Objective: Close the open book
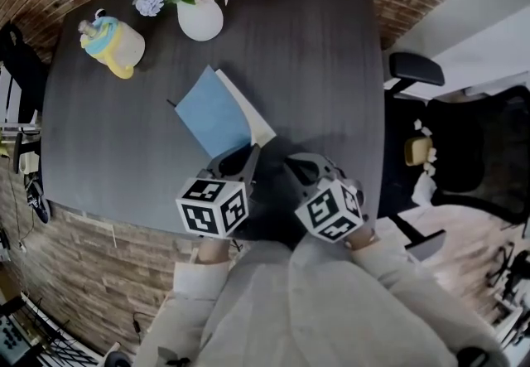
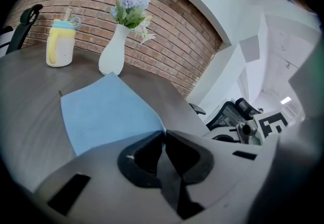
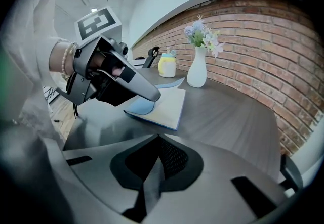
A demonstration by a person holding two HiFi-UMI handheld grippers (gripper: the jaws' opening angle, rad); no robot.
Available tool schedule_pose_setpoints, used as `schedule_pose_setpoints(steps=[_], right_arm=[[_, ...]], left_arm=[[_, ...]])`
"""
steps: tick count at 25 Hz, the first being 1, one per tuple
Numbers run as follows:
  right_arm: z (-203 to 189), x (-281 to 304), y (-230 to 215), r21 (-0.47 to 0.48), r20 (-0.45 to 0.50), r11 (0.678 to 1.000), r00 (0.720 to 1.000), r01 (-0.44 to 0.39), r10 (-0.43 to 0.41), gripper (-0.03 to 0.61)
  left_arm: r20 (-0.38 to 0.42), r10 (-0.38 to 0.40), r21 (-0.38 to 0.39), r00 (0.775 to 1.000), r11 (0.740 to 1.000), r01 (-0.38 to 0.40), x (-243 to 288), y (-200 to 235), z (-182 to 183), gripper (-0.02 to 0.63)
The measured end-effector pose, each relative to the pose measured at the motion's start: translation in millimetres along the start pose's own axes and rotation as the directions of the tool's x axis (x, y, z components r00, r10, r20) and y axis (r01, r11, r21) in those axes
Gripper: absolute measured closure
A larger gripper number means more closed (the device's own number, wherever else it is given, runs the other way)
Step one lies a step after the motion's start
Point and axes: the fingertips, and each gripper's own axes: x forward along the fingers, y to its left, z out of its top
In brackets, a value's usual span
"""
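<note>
Left gripper: jaws clamped on the blue cover by its corner, so we can fold it over the pages ahead.
Right gripper: jaws together, empty, idle beside ours.

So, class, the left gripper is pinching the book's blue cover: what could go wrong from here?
The left gripper pinches only a corner of the blue cover, which curls; it may slip free or crease. The right gripper is shut and empty, so nothing steadies the white pages; they might slide across the table.

Dim, soft light; fisheye-warped edges
</note>
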Motion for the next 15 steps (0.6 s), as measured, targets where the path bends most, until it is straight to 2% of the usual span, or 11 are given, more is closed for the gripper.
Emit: schedule_pose_setpoints(steps=[8,15], right_arm=[[-6,-4,-12,0.024,-0.031,1.000,0.999,0.016,-0.015,0.572],[-12,0,-15,0.046,-0.021,0.999,0.999,0.029,-0.028,0.572]], left_arm=[[-0.043,0.002,0.014,0.999,1.000,-0.002,17,2,-5,0.588],[-0.073,0.005,0.020,0.997,1.000,-0.004,28,3,-8,0.588]])
